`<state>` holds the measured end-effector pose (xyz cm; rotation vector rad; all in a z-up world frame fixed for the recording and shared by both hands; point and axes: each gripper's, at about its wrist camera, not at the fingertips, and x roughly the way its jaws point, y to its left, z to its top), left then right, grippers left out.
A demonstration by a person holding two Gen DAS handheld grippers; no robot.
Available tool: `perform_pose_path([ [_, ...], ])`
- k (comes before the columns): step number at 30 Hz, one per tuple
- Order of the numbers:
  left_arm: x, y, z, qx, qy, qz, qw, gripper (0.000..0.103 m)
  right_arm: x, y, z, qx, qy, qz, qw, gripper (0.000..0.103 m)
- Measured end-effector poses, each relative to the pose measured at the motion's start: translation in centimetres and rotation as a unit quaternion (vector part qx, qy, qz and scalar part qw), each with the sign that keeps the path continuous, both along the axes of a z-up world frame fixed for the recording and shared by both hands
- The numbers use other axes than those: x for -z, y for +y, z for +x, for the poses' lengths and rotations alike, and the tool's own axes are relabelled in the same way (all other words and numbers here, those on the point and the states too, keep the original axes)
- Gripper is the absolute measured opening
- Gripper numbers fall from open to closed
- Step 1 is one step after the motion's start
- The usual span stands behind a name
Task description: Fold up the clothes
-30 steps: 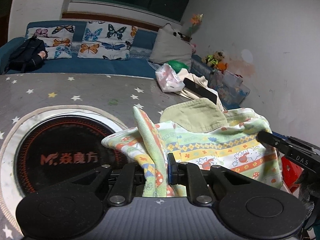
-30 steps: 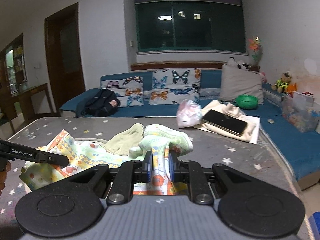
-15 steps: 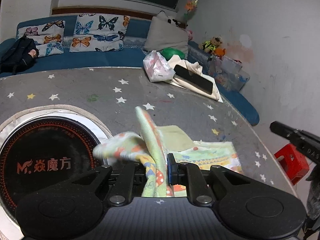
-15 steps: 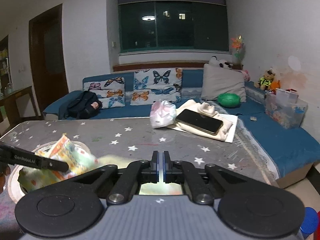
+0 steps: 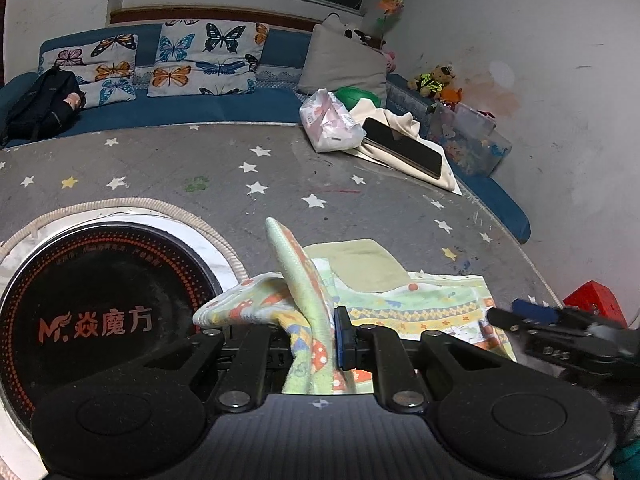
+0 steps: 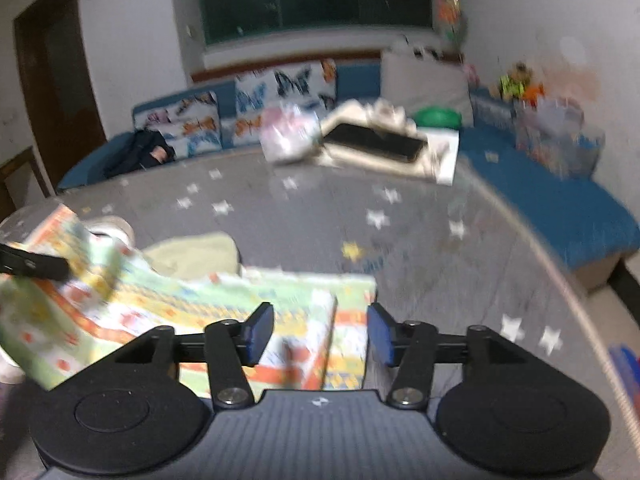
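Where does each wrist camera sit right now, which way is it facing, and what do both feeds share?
Left wrist: rides the left gripper, facing across the grey star-print table to the blue sofa; its jaws are clamped on the patterned garment, with the right gripper's tip at the picture's right edge.
Right wrist: rides the right gripper, blurred, facing the same sofa; jaws spread above the garment, with the left gripper's tip at the left edge.
Shared: garment, table, sofa, phone.

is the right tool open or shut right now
Open: the right tool has its two blue pads wide apart above the patterned garment, gripping nothing.
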<state>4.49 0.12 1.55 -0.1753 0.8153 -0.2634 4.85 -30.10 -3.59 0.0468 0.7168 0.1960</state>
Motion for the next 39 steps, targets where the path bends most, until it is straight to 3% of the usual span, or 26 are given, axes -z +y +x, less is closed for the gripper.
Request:
perform_pose_path([
  [4, 0.3, 0.1, 0.1, -0.002, 0.004, 0.002, 1.0000, 0.014, 2.0, 0.2, 0.7, 0.008, 0.018, 0.018, 1.000, 0.055],
  [5, 0.3, 0.2, 0.1, -0.002, 0.005, 0.003, 1.0000, 0.014, 2.1, 0.5, 0.6, 0.000, 0.015, 0.018, 1.000, 0.050],
  [7, 0.3, 0.2, 0.2, -0.004, 0.005, 0.003, 1.0000, 0.014, 2.0, 1.0, 0.4, -0.017, 0.012, 0.019, 1.000, 0.019],
  [9, 0.1, 0.2, 0.3, -0.003, 0.004, 0.002, 1.0000, 0.014, 1.4, 1.0, 0.3, -0.020, 0.004, 0.018, 1.000, 0.011],
  [13, -0.7, -0.1, 0.3, 0.002, -0.005, -0.002, 1.0000, 0.014, -1.3, 0.6, -0.6, -0.028, -0.034, 0.024, 0.999, 0.009],
  [18, -1.6, -1.4, 0.5, 0.017, -0.017, -0.006, 0.9997, 0.014, -5.4, 0.4, -2.1, -0.032, -0.095, -0.002, 0.995, 0.009],
  [23, -2.1, -2.5, 1.0, 0.026, -0.026, -0.007, 0.9993, 0.014, -8.0, -0.1, -2.5, -0.024, -0.124, -0.029, 0.992, 0.009],
  [31, -1.0, -3.2, 2.0, 0.027, -0.016, -0.002, 0.9995, 0.015, -6.2, -1.0, -1.9, -0.007, -0.110, -0.041, 0.993, 0.009],
  [39, 1.7, -3.7, 2.9, 0.028, 0.015, 0.021, 0.9993, 0.019, -2.6, -1.9, -1.0, 0.002, -0.060, -0.048, 0.997, 0.009],
])
